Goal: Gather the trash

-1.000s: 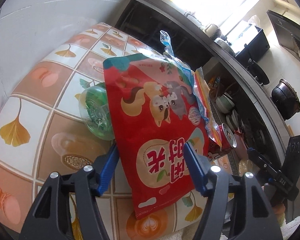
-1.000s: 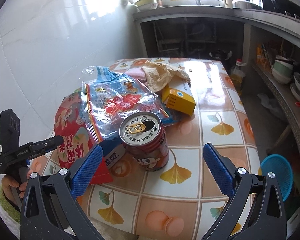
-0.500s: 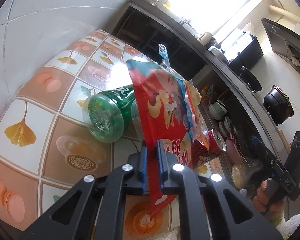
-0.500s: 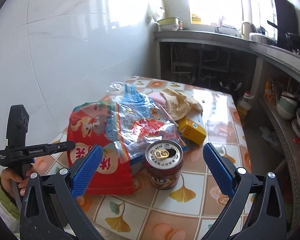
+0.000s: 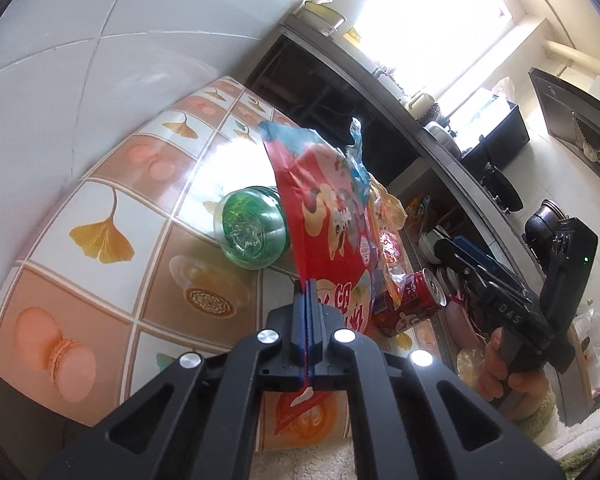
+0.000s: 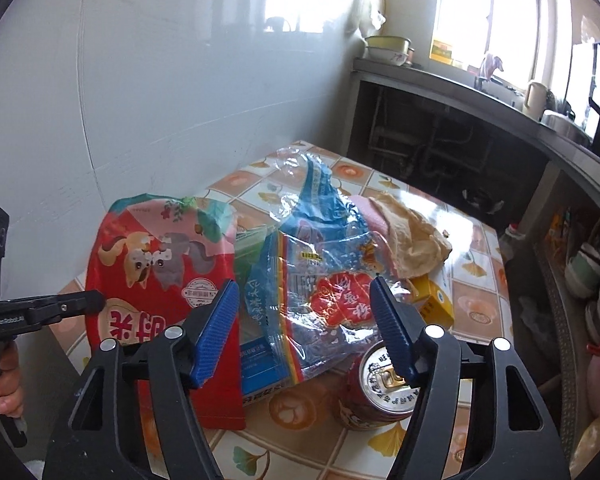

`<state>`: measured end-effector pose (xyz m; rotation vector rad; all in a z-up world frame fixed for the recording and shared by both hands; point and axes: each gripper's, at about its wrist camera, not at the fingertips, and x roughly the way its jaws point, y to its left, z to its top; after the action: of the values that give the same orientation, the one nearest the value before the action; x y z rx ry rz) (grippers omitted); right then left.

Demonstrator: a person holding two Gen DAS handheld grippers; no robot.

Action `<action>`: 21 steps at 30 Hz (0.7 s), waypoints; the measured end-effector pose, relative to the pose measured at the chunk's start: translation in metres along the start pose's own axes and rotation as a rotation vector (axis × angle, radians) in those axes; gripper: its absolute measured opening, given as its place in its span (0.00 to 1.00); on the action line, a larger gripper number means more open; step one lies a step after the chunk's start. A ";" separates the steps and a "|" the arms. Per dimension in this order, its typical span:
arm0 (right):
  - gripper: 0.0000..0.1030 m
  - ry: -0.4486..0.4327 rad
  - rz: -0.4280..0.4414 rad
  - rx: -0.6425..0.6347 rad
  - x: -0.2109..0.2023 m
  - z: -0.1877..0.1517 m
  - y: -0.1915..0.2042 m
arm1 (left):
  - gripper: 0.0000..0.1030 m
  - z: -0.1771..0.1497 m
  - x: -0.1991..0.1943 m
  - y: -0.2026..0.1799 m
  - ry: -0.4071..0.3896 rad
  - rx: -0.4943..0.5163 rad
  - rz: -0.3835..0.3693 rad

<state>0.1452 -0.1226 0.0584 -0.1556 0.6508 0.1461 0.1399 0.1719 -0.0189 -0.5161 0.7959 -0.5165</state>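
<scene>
Left gripper (image 5: 307, 300) is pressed tight on the lower edge of the red snack bag (image 5: 332, 216); the bag stands edge-on out of the pads, tipped toward 12 o'clock in the left wrist view, so it looks clear of the tiled table (image 5: 100, 292) along most of its length. Right gripper (image 6: 306, 328) has just been closing, but its blue pads are still spread with nothing pinched; in the right wrist view the clear blue wrapper (image 6: 320, 264) sits between them and beyond, and the red can (image 6: 380, 392) is at 5 o'clock, just under the right pad. Judgement: choose one target before closing. For the wrapper, push forward so both pads straddle a bunched fold, not a single flat film layer, which will likely slip. Keep the right pad off the can rim or it may tip. Green bottle (image 5: 252, 232) lies on its side at 10 o'clock from the red bag, touching or just behind it; lift the bag straight up so it doesn't roll. Crumpled paper (image 6: 412, 240) and yellow box (image 6: 434, 300) are still left at 1–2 o'clock.
</scene>
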 end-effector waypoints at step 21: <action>0.01 0.120 -0.152 -0.087 0.056 -0.007 0.025 | 0.00 -0.004 -0.009 0.017 -0.014 -0.003 0.015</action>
<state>0.1806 -0.0943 0.0157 -0.2981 0.7498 0.0189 0.1352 0.1895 -0.0265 -0.5160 0.7872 -0.4977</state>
